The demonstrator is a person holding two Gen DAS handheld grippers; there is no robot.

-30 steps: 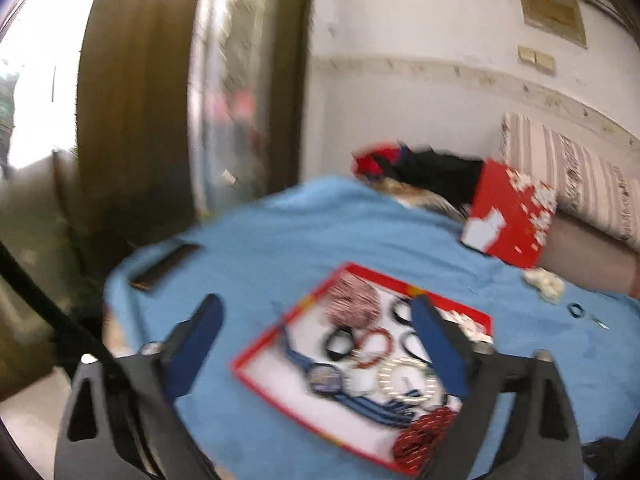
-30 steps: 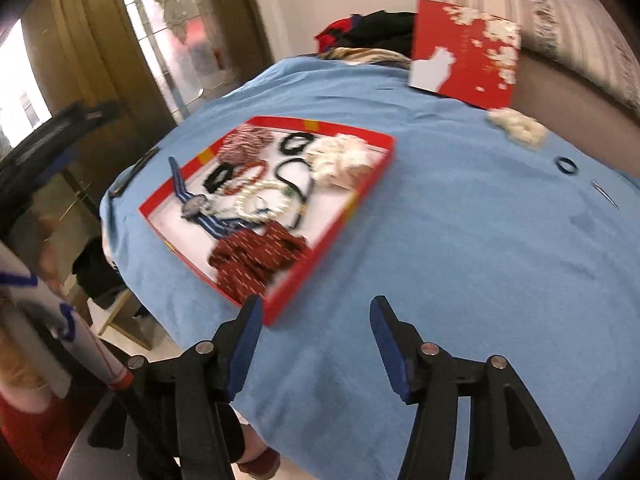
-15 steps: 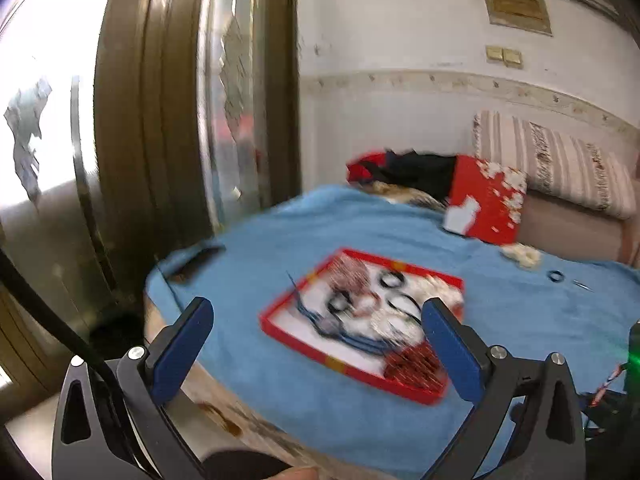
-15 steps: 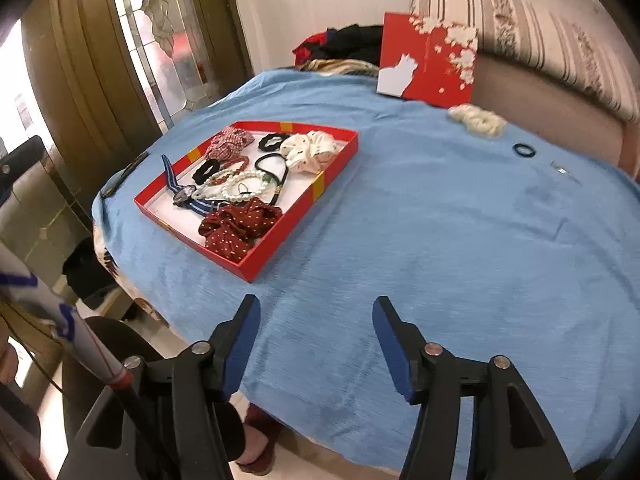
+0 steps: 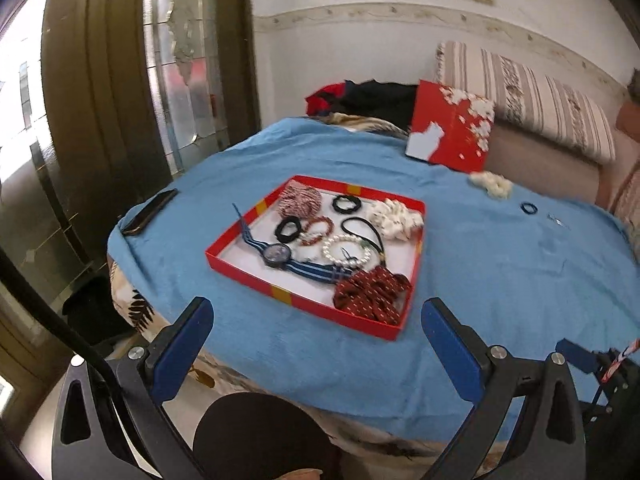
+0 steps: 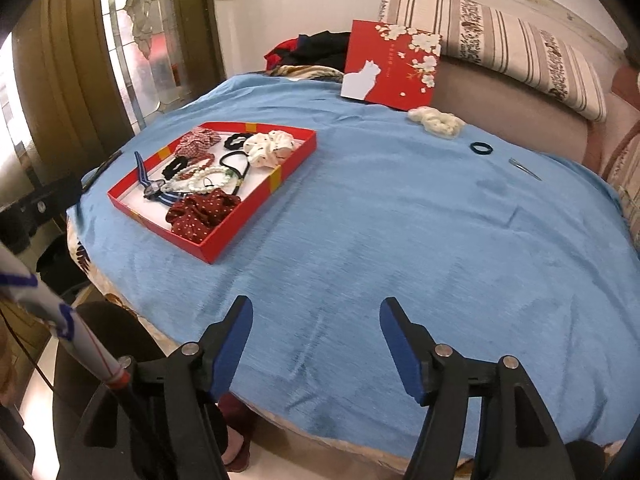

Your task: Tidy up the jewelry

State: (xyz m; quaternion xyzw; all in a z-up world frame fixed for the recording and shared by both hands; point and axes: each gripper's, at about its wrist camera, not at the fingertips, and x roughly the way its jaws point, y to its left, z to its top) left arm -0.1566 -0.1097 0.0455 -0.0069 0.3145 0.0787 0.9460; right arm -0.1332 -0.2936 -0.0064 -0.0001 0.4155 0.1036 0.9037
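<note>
Blue cloth [image 6: 400, 220] over a round table, beside a glazed door with brown frame on the left and a white wall behind.

Red tray [image 5: 304, 298] [image 6: 280, 176] on the left half of the cloth, white-lined, holding the jewelry. Contents, left wrist view: dark red dotted scrunchie [image 5: 372, 292] in the near right corner; watch [image 5: 277, 255] with blue striped strap lying across the near part, one strap end poking over the left rim; white pearl bracelet [image 5: 347, 249] just right of the watch; red bead bracelet [image 5: 318, 229] and a black hair tie [image 5: 287, 227] mid-tray; red-and-white scrunchie [image 5: 300, 200] in the far left corner; second black hair tie [image 5: 347, 203] at the far rim; white scrunchie [image 5: 396, 216] at the far right; black elastic loop [image 5: 364, 229] between white scrunchie and pearls.

Outside the tray, far right on the cloth: cream scrunchie [image 6: 436, 120], dark blue hair tie [image 6: 481, 148], thin metal clip [image 6: 525, 169], each apart from the others. Red lid [image 6: 392, 64] with white cat and blossoms propped upright at the far edge, against a sofa with a striped cushion [image 6: 500, 40]. Dark phone [image 5: 150, 212] near the left edge of the cloth.

Left gripper [image 5: 316, 350] at the near edge, in line with the tray, fingers wide apart, nothing between. Right gripper [image 6: 316, 344] over bare cloth at the near edge, fingers apart, nothing held.
</note>
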